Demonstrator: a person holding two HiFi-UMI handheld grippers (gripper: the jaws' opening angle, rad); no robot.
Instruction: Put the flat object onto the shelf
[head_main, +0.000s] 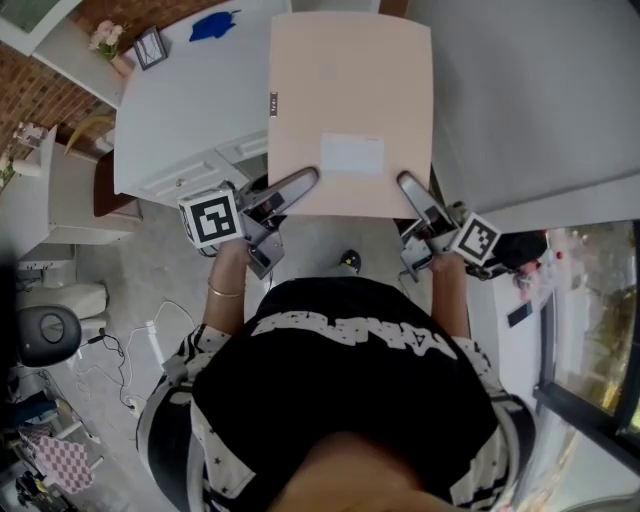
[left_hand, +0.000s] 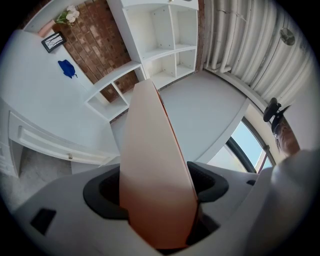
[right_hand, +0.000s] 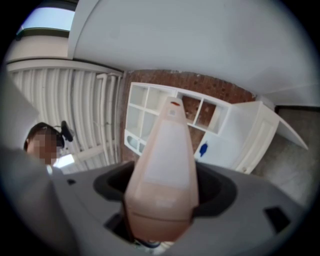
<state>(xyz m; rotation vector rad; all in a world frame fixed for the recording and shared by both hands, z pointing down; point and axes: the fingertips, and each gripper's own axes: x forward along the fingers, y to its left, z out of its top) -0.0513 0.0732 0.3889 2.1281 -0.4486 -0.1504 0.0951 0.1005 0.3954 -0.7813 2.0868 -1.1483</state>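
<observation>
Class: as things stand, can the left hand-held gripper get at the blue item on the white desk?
Probably not yet: the left hand-held gripper is shut on the flat board, shared with the right hand-held gripper; nothing else blocks the blue item.

Black shirt (head_main: 340, 400), white lettering (head_main: 380, 335), bracelet (head_main: 225, 292)

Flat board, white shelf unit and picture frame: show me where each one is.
flat board (head_main: 350, 95), head view, middle of its top face
white shelf unit (left_hand: 170, 50), left gripper view, front edge of a middle shelf
picture frame (head_main: 150, 47), head view, centre of the frame
</observation>
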